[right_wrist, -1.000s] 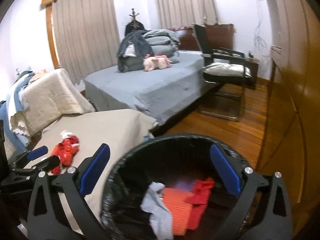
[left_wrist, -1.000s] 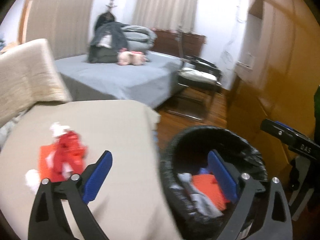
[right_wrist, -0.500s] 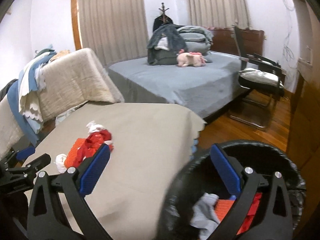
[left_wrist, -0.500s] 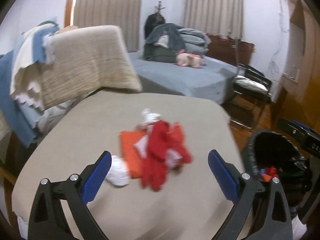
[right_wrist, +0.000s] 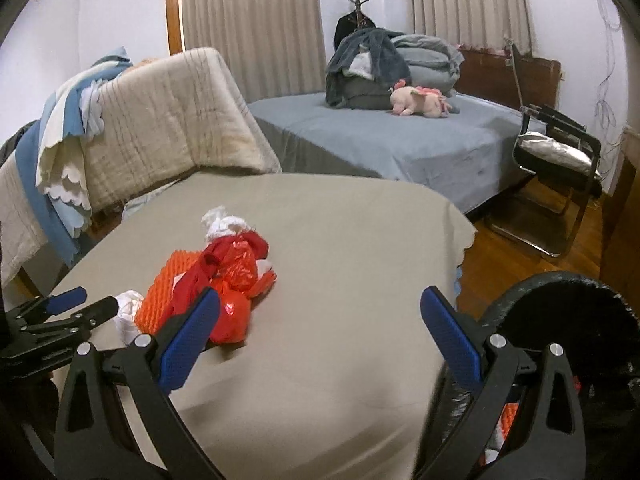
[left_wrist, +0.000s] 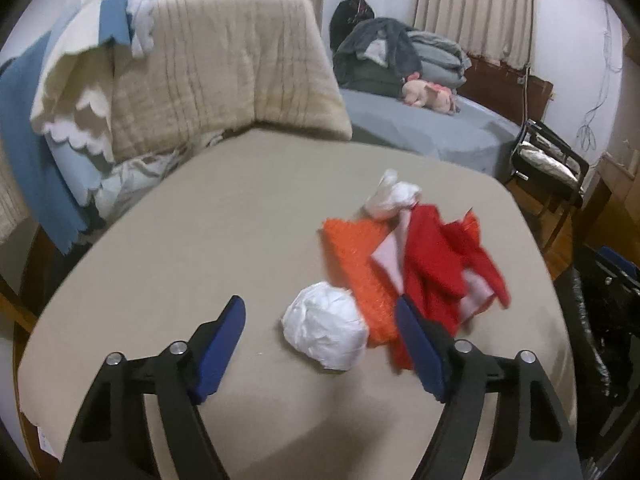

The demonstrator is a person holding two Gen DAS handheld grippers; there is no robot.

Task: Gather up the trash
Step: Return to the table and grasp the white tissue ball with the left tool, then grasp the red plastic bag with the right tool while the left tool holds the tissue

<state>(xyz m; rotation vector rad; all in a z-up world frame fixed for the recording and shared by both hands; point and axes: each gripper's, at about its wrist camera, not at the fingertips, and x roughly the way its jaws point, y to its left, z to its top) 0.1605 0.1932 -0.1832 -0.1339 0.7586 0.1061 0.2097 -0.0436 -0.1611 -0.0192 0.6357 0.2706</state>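
**Left wrist view: white paper ball sits between the spread fingers**

A crumpled white paper ball (left_wrist: 325, 332) lies on the beige cloth-covered table (left_wrist: 224, 240), framed by the left gripper (left_wrist: 320, 346), whose blue-padded fingers stand wide apart around it and grip nothing. Touching the ball's far right side is a flat piece of orange bumpy foam netting (left_wrist: 356, 256), and over that sprawls a limp red cloth (left_wrist: 436, 256) with pale pink and white scraps showing beneath. A second, smaller wad of white tissue (left_wrist: 390, 196) rests at the heap's far end.

From the right wrist view the same heap shows a shiny red plastic bag (right_wrist: 234, 300) on its near side, just past the left finger of the right gripper (right_wrist: 318, 334). That gripper's jaws are also spread and empty above the cloth. Low at its right stands a round bin lined with a black plastic bag (right_wrist: 568, 312), beside the table's edge, with orange scraps visible inside.

Beyond the table are a grey-blue bed (right_wrist: 400, 140), a pink plush toy (right_wrist: 420, 106) and a black chair (right_wrist: 560, 148).
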